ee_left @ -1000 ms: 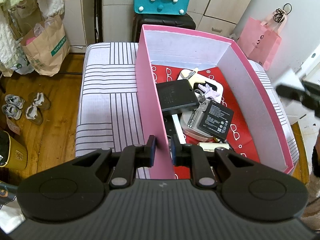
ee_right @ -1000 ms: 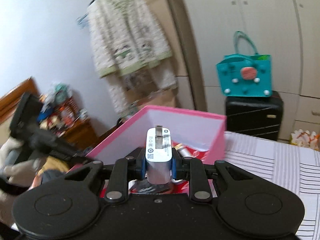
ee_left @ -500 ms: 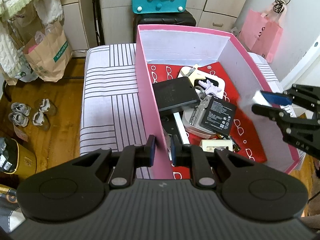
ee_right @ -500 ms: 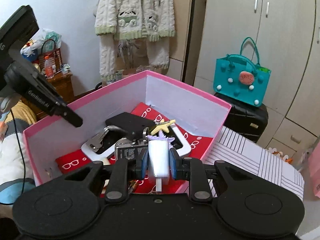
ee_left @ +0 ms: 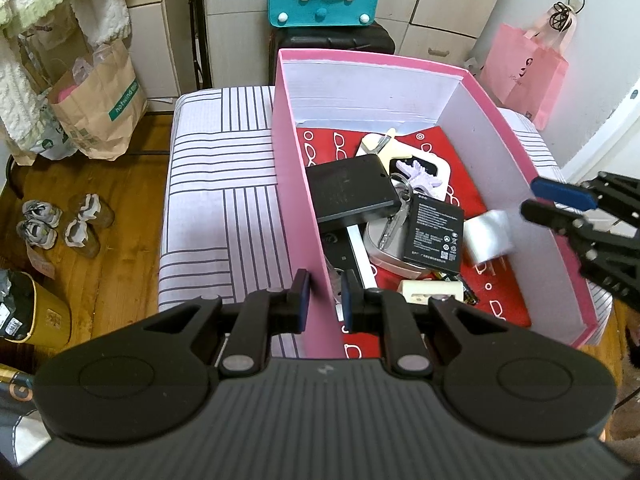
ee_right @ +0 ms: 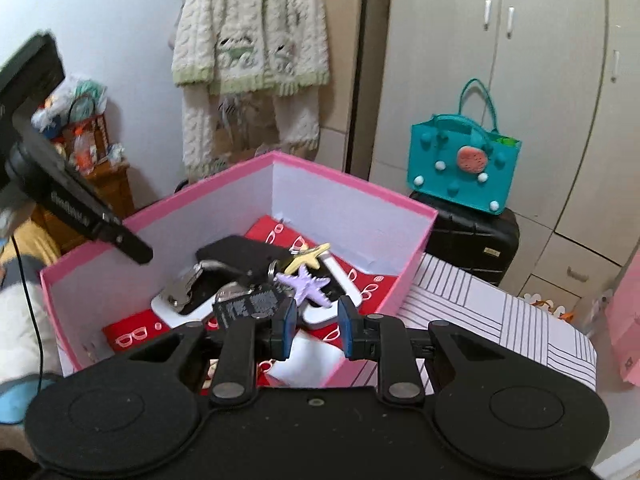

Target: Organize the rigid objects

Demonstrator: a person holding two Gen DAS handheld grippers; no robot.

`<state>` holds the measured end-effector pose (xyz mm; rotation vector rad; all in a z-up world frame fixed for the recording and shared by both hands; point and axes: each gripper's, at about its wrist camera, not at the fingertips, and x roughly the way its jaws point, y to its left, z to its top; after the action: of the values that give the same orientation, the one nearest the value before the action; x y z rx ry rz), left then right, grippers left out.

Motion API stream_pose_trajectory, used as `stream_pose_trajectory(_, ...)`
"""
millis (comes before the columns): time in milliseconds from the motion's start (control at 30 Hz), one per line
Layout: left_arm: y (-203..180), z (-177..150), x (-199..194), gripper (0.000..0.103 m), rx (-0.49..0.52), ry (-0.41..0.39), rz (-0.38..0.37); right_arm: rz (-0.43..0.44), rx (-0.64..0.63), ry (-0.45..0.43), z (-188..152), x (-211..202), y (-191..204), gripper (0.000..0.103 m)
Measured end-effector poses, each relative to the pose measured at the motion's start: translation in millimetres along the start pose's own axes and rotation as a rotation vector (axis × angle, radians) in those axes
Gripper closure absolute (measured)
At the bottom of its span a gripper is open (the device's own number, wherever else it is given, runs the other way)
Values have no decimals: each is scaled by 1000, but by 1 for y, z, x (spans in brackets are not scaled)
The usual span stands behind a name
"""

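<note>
Two hand-held grippers, pink box (ee_left: pixel 298 184), blurred charger (ee_left: pixel 490 236)

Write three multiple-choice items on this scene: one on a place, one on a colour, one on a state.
1. The left tool sits:
A. astride the box's left wall
B. on the teal bag
C. over the battery

2. The starfish nearest the right tool is:
A. red
B. purple
C. green

3. The right tool is:
A. shut on the battery
B. shut on the box wall
C. open, with nothing between its fingers

Key:
1 A: the pink wall runs up between its two fingers.
2 B: the right wrist view shows a lilac starfish just beyond the fingers.
3 C: its fingers stand apart, and only the box's contents show through the gap.
</note>
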<state>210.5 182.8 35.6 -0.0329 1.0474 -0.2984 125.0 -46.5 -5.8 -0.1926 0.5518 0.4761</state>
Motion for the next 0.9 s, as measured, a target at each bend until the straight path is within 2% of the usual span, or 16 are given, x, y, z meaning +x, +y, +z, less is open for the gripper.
stream_pose_trajectory(100,0,-1,0,89,-7,-4,2,16,47,-17,1,-9,-7,76)
stream_pose_trajectory(333,1,-4,-5,89,-40,-10,-1,113,147,-9,-6,-26,-18,73)
stream_pose_trajectory(500,-8,-9,-25,89,-34,8,10,189,206,15,-8,-34,-20,72)
stream_pose_trajectory(600,-19,-12,-48,83,-7,-1,46,215,213,17,-7,-45,-22,66)
stream_pose_trajectory(700,-33,-18,-72,68,24,-40,72,206,209,4,-7,-55,-22,62)
stream_pose_trajectory(767,-45,-23,-86,58,38,-79,73,196,203,-8,-7,-61,-21,53)
stream_pose_trajectory(800,-49,-25,-90,57,28,-93,61,200,199,-14,-8,-64,-20,51)
stream_pose_trajectory(867,-58,-32,-98,51,6,-116,-8,256,188,-23,-8,-70,-18,38)
stream_pose_trajectory(900,-63,-35,-100,48,1,-130,-37,287,190,-24,-9,-73,-17,35)
